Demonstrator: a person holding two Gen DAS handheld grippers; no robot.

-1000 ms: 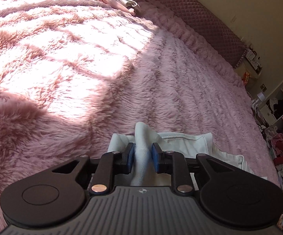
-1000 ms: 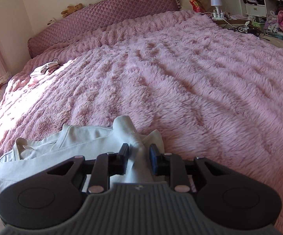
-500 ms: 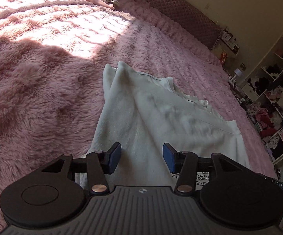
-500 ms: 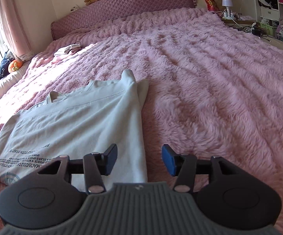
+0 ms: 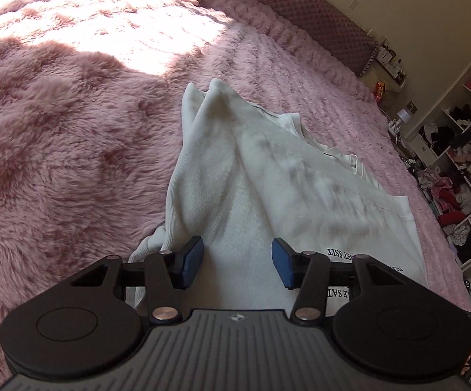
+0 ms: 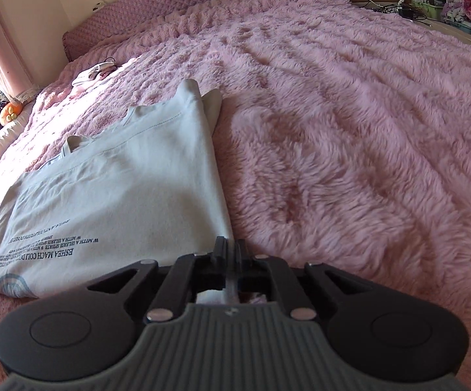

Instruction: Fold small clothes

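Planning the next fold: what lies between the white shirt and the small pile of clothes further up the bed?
Only bare pink fluffy blanket separates the white shirt from the small pile of clothes, seen in the right wrist view.

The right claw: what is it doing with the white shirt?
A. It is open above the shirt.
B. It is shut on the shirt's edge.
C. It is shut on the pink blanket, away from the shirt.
B: the right claw is shut with a strip of the white shirt pinched between its fingers.
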